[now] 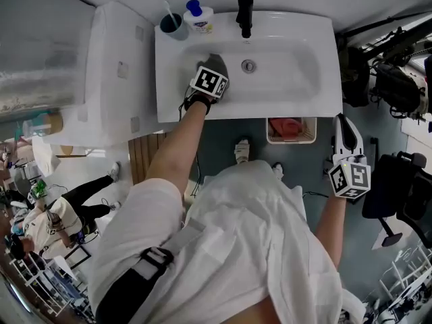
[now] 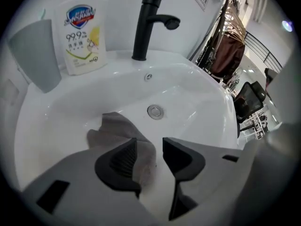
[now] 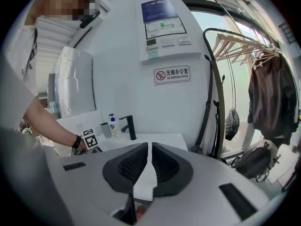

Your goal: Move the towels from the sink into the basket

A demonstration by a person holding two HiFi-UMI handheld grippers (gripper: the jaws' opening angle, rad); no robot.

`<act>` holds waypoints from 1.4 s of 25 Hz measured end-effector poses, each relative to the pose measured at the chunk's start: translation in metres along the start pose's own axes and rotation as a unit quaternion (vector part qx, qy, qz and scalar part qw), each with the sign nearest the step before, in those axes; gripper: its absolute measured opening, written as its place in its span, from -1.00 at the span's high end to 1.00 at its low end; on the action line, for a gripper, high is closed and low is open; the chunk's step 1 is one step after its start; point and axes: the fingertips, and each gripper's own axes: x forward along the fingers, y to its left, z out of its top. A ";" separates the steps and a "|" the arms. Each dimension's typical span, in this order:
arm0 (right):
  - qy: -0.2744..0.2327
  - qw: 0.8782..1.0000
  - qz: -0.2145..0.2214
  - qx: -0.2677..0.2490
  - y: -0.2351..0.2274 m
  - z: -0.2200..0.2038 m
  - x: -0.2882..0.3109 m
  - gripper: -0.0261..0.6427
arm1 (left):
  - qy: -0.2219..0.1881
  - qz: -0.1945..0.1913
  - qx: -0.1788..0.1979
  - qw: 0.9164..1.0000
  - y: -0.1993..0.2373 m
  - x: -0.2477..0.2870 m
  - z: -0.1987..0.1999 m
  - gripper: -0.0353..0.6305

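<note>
One soft grey cloth towel (image 2: 117,131) lies under our open left claw (image 2: 149,144) in the white ceramic sink (image 2: 202,102).

We see this claw's jaws standing apart and pointing down at the crumpled towel. Its near fold lies beneath the left-hand jaw and reaches into the gap, with no pad pressing on it, and the round metal drain (image 2: 155,111) sits just beyond the tips. We judge the towel light, limp and perhaps damp, so it should sag and trail when lifted. A raised fold near its middle looks the best hold, taken deep between the pads. Our right claw (image 3: 150,147) is closed on nothing, off to the sink's right. The pale plastic basket (image 1: 291,142) stands below it and to its left, holding a pink cloth (image 1: 287,127).
</note>
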 end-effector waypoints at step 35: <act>0.034 0.998 -0.045 0.021 -0.019 -0.036 -0.024 0.80 | 0.143 0.065 0.102 0.982 0.035 0.054 -0.030 0.77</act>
